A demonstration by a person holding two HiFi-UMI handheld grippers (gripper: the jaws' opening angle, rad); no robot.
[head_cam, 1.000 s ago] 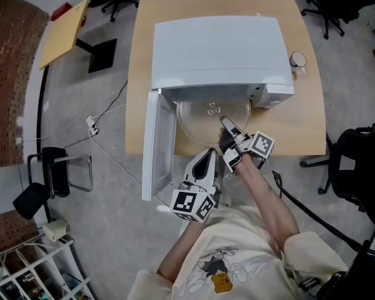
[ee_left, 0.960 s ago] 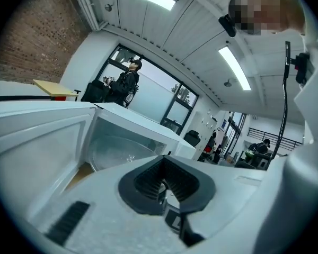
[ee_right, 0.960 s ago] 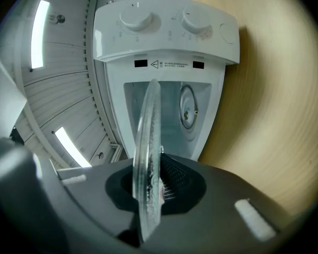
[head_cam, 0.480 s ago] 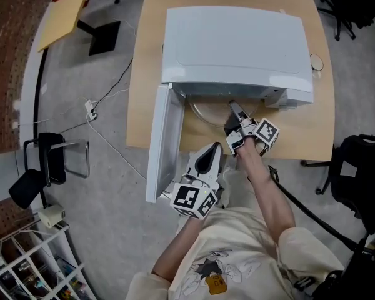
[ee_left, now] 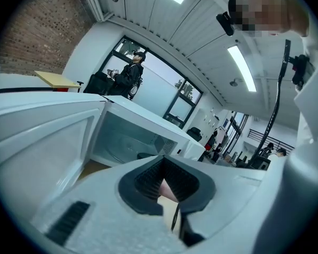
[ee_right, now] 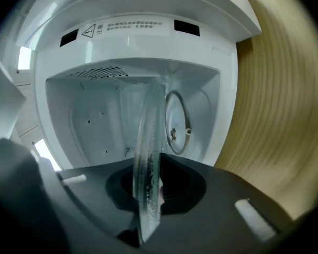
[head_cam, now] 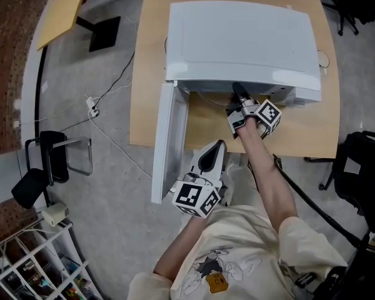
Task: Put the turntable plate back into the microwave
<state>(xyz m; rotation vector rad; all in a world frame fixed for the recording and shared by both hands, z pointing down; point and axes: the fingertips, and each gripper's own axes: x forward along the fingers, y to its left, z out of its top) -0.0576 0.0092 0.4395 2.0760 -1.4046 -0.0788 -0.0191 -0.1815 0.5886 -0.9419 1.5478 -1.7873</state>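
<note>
The glass turntable plate (ee_right: 147, 157) is pinched at its near rim by the right gripper (ee_right: 147, 194), whose jaws sit narrow on the glass. Most of the plate already reaches into the microwave (head_cam: 237, 39) cavity, above the roller ring (ee_right: 177, 121) and roughly parallel with it. To finish well, I judge it should go in level, be centred over the hub, be lowered until it seats, and only then be let go. The left gripper (head_cam: 211, 158) hangs off the table (head_cam: 150, 55) by the open door (head_cam: 169, 142), jaws closed on nothing. A warning label (ee_right: 124, 28) above the opening has print too small to read, and no brand shows.
</note>
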